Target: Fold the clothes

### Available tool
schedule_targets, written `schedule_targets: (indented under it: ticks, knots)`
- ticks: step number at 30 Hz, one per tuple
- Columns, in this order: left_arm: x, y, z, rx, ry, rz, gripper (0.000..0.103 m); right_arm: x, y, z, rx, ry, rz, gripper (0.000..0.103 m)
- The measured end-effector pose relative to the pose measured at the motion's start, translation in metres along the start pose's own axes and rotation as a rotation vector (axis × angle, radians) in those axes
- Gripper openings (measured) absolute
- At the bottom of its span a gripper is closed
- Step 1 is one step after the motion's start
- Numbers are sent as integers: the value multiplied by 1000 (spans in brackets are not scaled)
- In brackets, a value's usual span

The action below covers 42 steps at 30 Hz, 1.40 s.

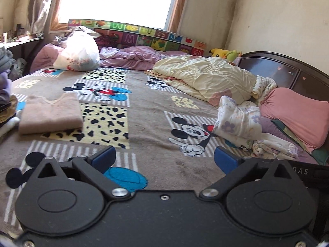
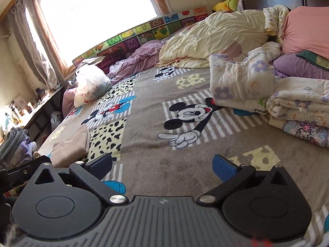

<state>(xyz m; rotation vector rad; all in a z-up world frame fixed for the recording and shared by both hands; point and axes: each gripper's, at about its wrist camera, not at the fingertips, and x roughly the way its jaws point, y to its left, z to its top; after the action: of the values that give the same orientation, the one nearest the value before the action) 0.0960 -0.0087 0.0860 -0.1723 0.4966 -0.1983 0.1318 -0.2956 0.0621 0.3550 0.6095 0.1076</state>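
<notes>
A folded pale pink sweater point(image 1: 50, 114) lies on the cartoon-mouse bedspread point(image 1: 148, 107) at the left; in the right wrist view the sweater point(image 2: 71, 144) shows at lower left. My left gripper point(image 1: 164, 158) hovers above the bedspread near the front, open, with nothing between its blue pads. My right gripper point(image 2: 162, 164) is open too and holds nothing, over the bedspread point(image 2: 164, 156). A stack of folded white floral clothes point(image 1: 239, 127) sits on the right side of the bed, and shows as a floral stack point(image 2: 242, 84) in the right wrist view.
A cream quilt point(image 1: 207, 76), a purple quilt point(image 1: 133, 56) and a white plastic bag point(image 1: 79, 51) lie at the back. A pink pillow point(image 1: 296, 115) leans on the dark headboard point(image 1: 287, 70). More clothes point(image 1: 6, 94) pile at the left edge. Rolled floral cloth point(image 2: 302, 105) lies at the right.
</notes>
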Motion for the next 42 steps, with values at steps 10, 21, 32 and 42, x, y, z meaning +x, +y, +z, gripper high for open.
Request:
schedule_targets:
  ticks: [10,21,32,42]
  knots:
    - [-75,30,-71,2,31,202,103,-47,89,-62,-178,42,34,103]
    - [-94,42,-89,-88,29,230,103,-52,116,-110,-260,96,47,103]
    - [-69,44,-104,-115,103,283,103,-39,108,-131,-272,121,8,103]
    - [-47,43,-120,-88,174,296,103,-23,93,-145,-277,124,-56,103]
